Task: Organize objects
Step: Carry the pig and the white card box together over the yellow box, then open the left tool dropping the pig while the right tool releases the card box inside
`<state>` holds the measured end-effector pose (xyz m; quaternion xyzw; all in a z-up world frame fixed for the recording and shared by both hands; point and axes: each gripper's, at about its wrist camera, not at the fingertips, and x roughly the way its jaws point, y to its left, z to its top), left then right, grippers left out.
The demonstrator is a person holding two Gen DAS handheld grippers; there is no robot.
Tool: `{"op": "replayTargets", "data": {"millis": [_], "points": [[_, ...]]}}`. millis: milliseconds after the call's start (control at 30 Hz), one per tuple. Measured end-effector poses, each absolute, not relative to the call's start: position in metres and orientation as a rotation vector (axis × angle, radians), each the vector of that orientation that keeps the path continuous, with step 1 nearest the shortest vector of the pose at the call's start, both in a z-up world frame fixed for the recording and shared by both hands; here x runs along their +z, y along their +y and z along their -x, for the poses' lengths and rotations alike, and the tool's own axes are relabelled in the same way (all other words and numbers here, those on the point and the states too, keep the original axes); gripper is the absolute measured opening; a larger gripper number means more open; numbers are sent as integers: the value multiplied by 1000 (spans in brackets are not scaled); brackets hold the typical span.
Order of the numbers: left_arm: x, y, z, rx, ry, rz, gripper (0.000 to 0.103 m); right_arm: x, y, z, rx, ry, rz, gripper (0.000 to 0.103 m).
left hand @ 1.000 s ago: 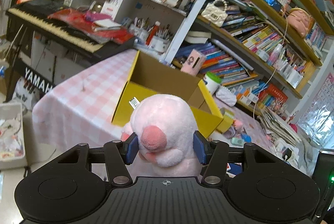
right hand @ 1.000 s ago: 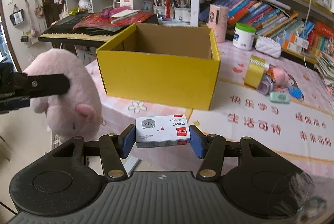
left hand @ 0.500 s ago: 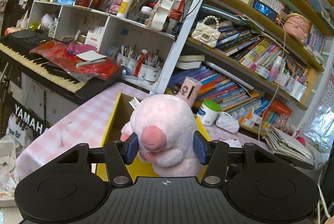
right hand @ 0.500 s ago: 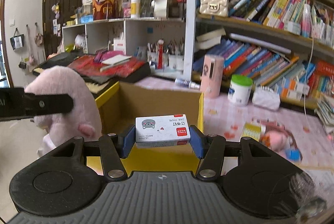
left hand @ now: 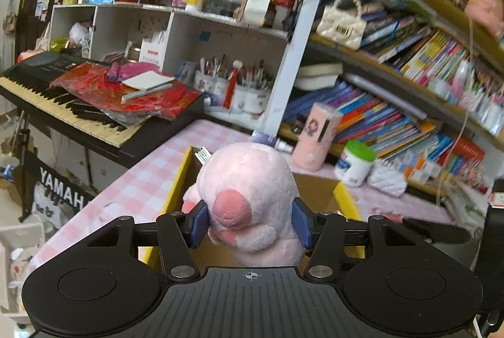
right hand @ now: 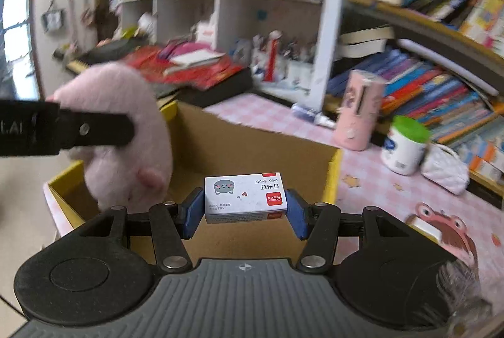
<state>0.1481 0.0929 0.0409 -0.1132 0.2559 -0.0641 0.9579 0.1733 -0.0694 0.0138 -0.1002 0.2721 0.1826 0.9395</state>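
Note:
My left gripper (left hand: 250,226) is shut on a pink plush toy (left hand: 249,199) and holds it over the left part of an open yellow cardboard box (left hand: 179,186). My right gripper (right hand: 244,213) is shut on a small white staple box (right hand: 245,196) with a grey cat picture and red label, held above the same yellow box (right hand: 332,177). In the right wrist view the plush toy (right hand: 123,136) and the left gripper's black finger (right hand: 94,130) show at the left, over the box's left side. The box's brown inside looks bare where visible.
The box stands on a pink checked tablecloth (left hand: 141,180). A keyboard piano (left hand: 63,104) stands to the left. A pink cylinder (right hand: 359,114), a green-lidded white jar (right hand: 406,145) and a white pouch (right hand: 444,167) stand behind the box, before crowded bookshelves. A pink frog toy (right hand: 447,227) lies at right.
Both grippers have moved forward and over the yellow box, carrying the plush toy and the staple box; the box's open top now lies directly beneath them.

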Motion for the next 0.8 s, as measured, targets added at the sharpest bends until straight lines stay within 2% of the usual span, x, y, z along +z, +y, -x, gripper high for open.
{"op": "replayTargets", "data": {"millis": [267,800], "points": [[20,89,-180,-57,610,268,53,-10,-54,-218,489,667,336,52],[1,71,-205,-32,698,224,54,-17,-63,-241,644,771,407,52]]}}
